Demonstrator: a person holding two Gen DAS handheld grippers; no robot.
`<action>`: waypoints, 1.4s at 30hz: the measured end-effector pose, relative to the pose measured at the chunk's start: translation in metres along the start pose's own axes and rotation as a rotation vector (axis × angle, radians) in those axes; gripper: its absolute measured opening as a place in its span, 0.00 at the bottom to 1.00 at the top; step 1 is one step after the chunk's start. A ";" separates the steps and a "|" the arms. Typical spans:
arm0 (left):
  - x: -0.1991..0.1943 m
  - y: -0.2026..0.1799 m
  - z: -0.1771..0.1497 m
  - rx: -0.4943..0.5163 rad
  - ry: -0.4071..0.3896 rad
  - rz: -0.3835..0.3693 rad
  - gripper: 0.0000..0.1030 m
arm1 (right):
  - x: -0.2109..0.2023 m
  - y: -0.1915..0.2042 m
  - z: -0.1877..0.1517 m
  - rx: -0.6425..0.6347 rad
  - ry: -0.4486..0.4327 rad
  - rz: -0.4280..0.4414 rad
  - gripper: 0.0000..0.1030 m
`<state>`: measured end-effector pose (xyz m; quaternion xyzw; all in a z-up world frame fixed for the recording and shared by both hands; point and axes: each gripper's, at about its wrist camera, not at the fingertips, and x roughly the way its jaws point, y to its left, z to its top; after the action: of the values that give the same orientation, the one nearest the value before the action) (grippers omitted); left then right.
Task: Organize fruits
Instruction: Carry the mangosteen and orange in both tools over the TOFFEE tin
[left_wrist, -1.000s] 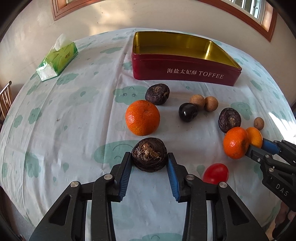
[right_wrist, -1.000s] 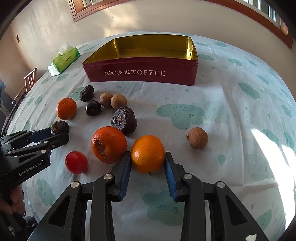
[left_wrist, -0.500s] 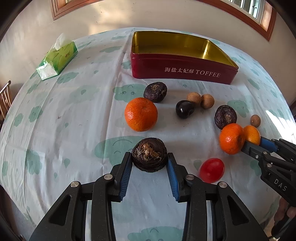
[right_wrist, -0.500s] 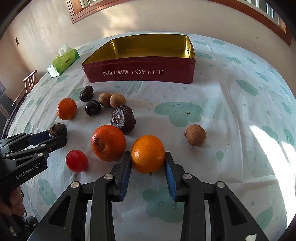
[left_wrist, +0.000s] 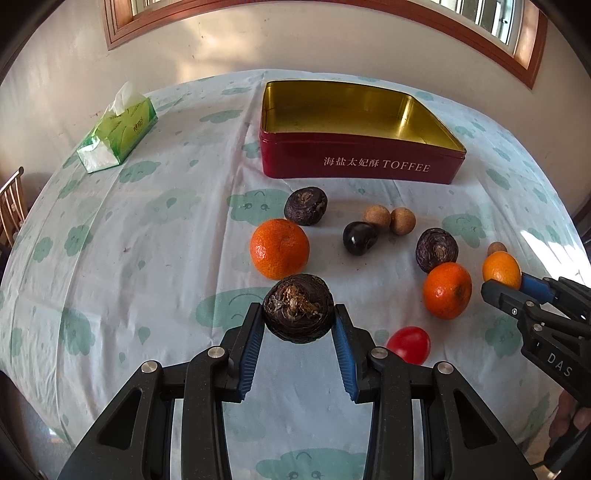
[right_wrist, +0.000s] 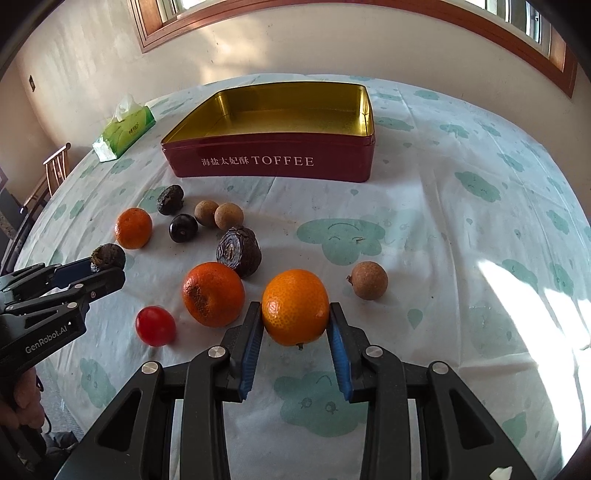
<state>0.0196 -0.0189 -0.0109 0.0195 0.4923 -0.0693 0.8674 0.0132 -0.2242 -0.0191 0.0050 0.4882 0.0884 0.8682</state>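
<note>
My left gripper (left_wrist: 298, 314) is shut on a dark brown, rough-skinned fruit (left_wrist: 297, 312), blue pads pressing both its sides. In the right wrist view, my right gripper (right_wrist: 295, 310) is shut on a small orange (right_wrist: 295, 306). Each gripper shows at the edge of the other's view: the left gripper (right_wrist: 107, 267) at the left, the right gripper (left_wrist: 506, 282) at the right. An open red toffee tin (left_wrist: 354, 162) with a gold inside stands behind the fruits and holds nothing.
Loose on the cloud-print cloth lie an orange (left_wrist: 279, 248), a second orange (left_wrist: 447, 290), a red tomato (left_wrist: 408, 345), two dark rough fruits (left_wrist: 306, 205), a dark plum (left_wrist: 359, 238) and several longans (left_wrist: 376, 218). A green tissue pack (left_wrist: 118, 133) sits far left.
The tin and the loose fruits sit slightly lower in both views and more wall shows. Both grips are unchanged.
</note>
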 end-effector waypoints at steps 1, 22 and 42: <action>-0.001 0.000 0.002 0.000 -0.004 0.001 0.37 | -0.001 0.000 0.001 -0.001 -0.003 -0.001 0.31; -0.004 0.015 0.070 -0.009 -0.099 0.053 0.37 | -0.008 -0.018 0.052 -0.005 -0.068 -0.029 0.31; 0.049 0.009 0.157 0.012 -0.117 0.053 0.37 | 0.038 -0.031 0.153 -0.021 -0.102 -0.038 0.31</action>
<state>0.1794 -0.0314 0.0282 0.0337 0.4396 -0.0503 0.8961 0.1674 -0.2368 0.0255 -0.0087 0.4425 0.0768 0.8934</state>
